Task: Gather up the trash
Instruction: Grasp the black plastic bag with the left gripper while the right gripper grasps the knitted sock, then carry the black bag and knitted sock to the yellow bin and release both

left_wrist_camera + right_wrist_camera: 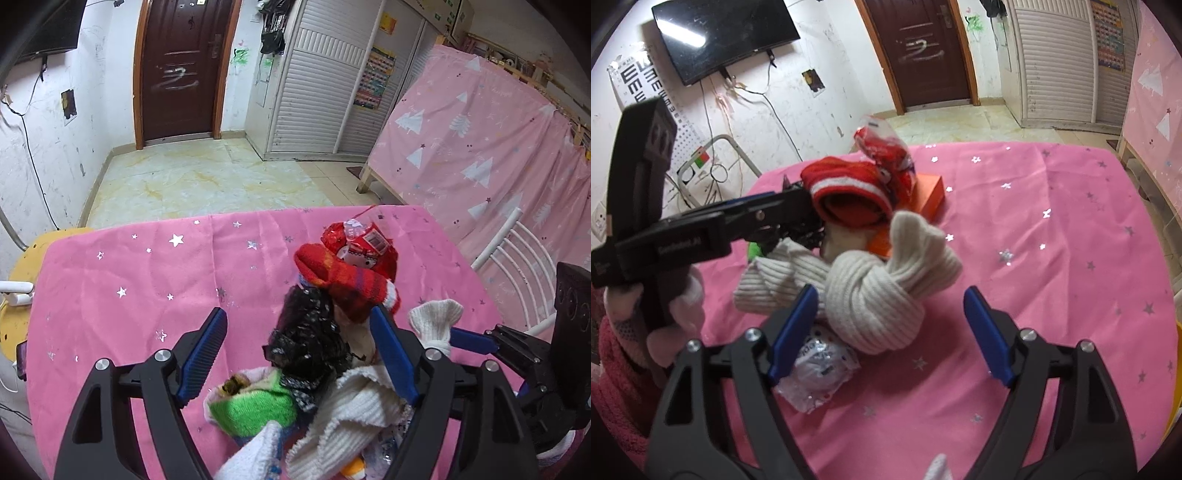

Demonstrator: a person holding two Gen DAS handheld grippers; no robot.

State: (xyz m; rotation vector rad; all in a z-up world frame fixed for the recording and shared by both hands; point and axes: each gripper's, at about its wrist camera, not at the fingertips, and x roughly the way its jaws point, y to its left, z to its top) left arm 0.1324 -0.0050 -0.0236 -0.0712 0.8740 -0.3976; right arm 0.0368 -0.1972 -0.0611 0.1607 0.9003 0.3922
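A pile lies on the pink star-print tablecloth (129, 277). In the left wrist view my left gripper (299, 350) stands open around a crumpled black plastic bag (310, 332). A green sock (255, 410) and white knitted cloth (354, 406) lie under it. Beyond them are a red sock (343, 280) and a red snack wrapper (358, 240). In the right wrist view my right gripper (892, 328) is open over a knotted white knit sock (875, 291). A silvery crumpled wrapper (820, 365) lies by its left finger. An orange box (927, 195) sits behind the red sock (849, 195).
A white metal chair (517, 258) stands at the table's right side and a yellow stool (22, 295) at its left. A pink curtain (480, 129) hangs beyond. A hand in a pink fuzzy glove (683, 306) holds the left gripper. Tiled floor (203, 177) leads to a brown door.
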